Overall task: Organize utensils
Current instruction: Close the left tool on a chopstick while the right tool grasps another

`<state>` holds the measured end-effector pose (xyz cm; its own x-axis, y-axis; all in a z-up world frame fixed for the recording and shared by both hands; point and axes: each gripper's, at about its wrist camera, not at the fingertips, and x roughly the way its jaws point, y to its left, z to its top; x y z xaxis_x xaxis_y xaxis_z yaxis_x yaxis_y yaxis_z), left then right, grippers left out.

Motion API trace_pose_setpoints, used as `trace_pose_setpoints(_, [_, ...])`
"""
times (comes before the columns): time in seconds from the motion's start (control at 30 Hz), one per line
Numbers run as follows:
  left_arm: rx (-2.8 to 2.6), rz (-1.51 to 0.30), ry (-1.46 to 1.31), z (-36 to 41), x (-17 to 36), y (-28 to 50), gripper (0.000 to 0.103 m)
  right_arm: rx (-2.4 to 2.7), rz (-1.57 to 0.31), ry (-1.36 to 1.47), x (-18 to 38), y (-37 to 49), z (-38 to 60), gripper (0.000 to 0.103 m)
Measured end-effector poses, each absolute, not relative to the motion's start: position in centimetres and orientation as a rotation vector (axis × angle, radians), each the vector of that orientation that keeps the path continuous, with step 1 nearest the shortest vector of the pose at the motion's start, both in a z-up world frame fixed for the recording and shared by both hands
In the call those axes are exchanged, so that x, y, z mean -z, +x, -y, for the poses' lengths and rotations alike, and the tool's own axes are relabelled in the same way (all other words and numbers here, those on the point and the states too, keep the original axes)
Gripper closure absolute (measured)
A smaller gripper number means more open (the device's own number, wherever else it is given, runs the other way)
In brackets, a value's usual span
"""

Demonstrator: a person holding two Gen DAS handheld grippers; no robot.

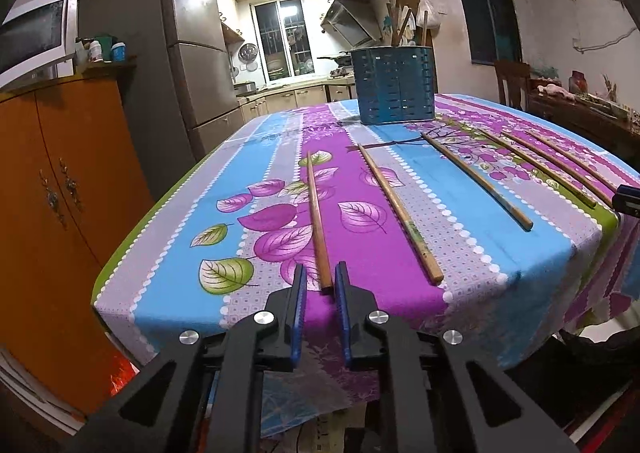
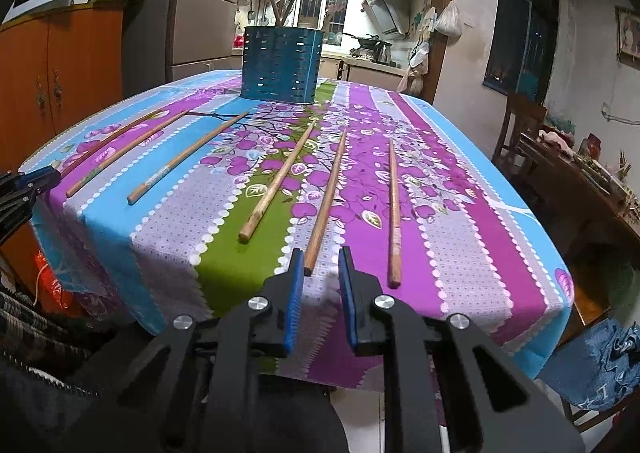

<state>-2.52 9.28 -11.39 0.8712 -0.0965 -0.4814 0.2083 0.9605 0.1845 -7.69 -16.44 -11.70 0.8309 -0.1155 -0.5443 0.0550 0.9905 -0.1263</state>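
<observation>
Nearest the lens we find the left gripper [image 1: 321, 279] at lower centre, jaws narrowed about the near end of a chopstick [image 1: 317, 221], pads not visibly pressing. The right gripper [image 2: 321, 267] likewise brackets another chopstick [image 2: 326, 197]. The blue holder [image 1: 394, 85] stands upper centre on the tablecloth [image 1: 500, 253].

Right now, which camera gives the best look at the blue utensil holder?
The left wrist view: the blue utensil holder is larger there, with its slots and sticks clear. The right wrist view shows it whole too, but darker.
</observation>
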Motion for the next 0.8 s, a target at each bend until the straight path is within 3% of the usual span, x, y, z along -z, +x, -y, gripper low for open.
trace_pose_setpoints(0.43, [0.158,-0.489,0.229,-9.13,11.38,-2.55,0.087,0.093,-0.566,-0.05,11.85,-7.6,16.24,0.087])
trace_pose_setpoints(0.57, [0.161,-0.482,0.222,-9.05,11.5,-2.68,0.089,0.079,-0.554,-0.042,11.97,-7.75,16.37,0.096])
trace_pose_setpoints(0.8, [0.179,-0.472,0.227,-8.87,11.61,-2.81,0.095,0.091,-0.538,-0.045,11.77,-8.03,16.21,0.097])
